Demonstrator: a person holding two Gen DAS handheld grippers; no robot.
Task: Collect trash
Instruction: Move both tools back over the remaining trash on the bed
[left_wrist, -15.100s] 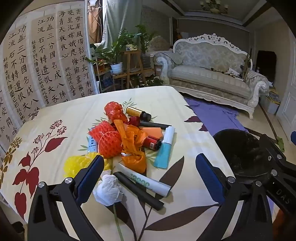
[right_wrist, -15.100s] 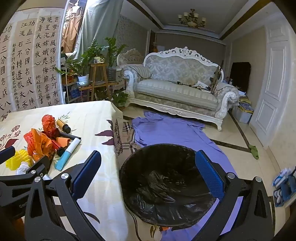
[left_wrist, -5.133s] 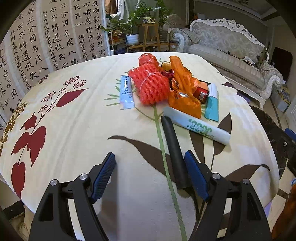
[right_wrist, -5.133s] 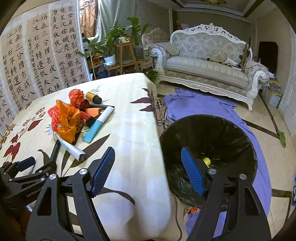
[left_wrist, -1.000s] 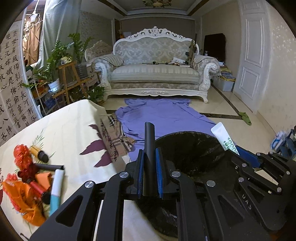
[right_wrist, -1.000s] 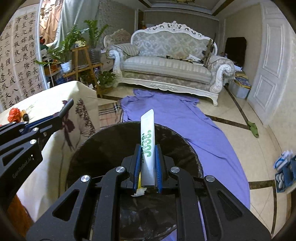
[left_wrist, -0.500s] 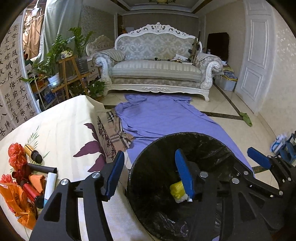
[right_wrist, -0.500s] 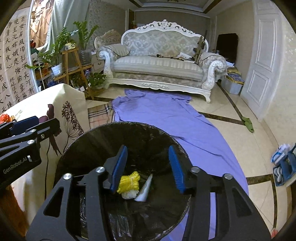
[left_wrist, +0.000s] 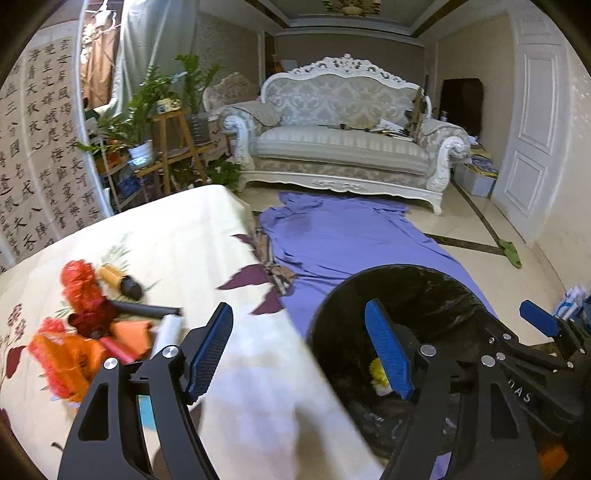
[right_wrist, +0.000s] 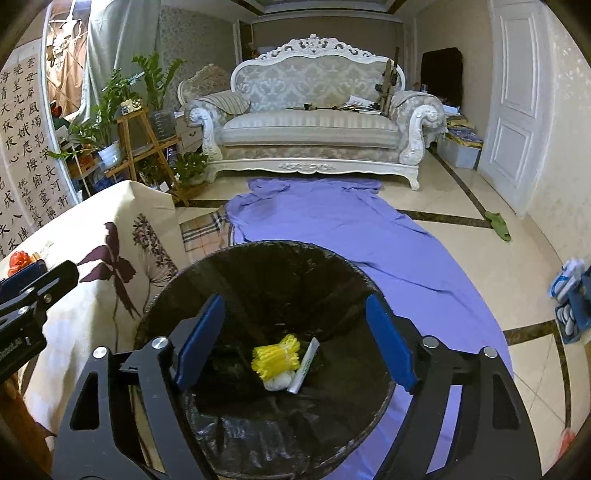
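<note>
Two grippers were seen with their blue-padded jaws spread wide and nothing held between them. The right gripper (right_wrist: 295, 339) was positioned directly above a round trash bin (right_wrist: 166, 295) lined with a black bag, standing on the floor just beside a table draped in a cream tablecloth (right_wrist: 92, 266) printed with dark purple leaves. At the bottom of the bin, a yellow foam net (right_wrist: 275, 356) was seen lying on a white crumpled wad (right_wrist: 277, 383), with a white tube (right_wrist: 304, 365) leaning just beside them.

The left gripper (left_wrist: 299, 345) was held over the table's edge, one finger above the tablecloth (left_wrist: 177, 243) and the other above the bin (left_wrist: 424, 284). Part of the right gripper (left_wrist: 539, 325) was caught at the right edge of that view.

More trash was left in a heap on the table, at the left of the left wrist view: red netting (left_wrist: 79, 286), an amber bottle with a dark cap (left_wrist: 118, 278), a black tube (left_wrist: 144, 311), orange plastic wrapping (left_wrist: 62, 360), and a white and teal tube (left_wrist: 166, 332). The items were blurred, and finer detail could not be made out.

A purple cloth (right_wrist: 332, 225) was spread on the tiled floor before an ornate white sofa (right_wrist: 310, 122).
</note>
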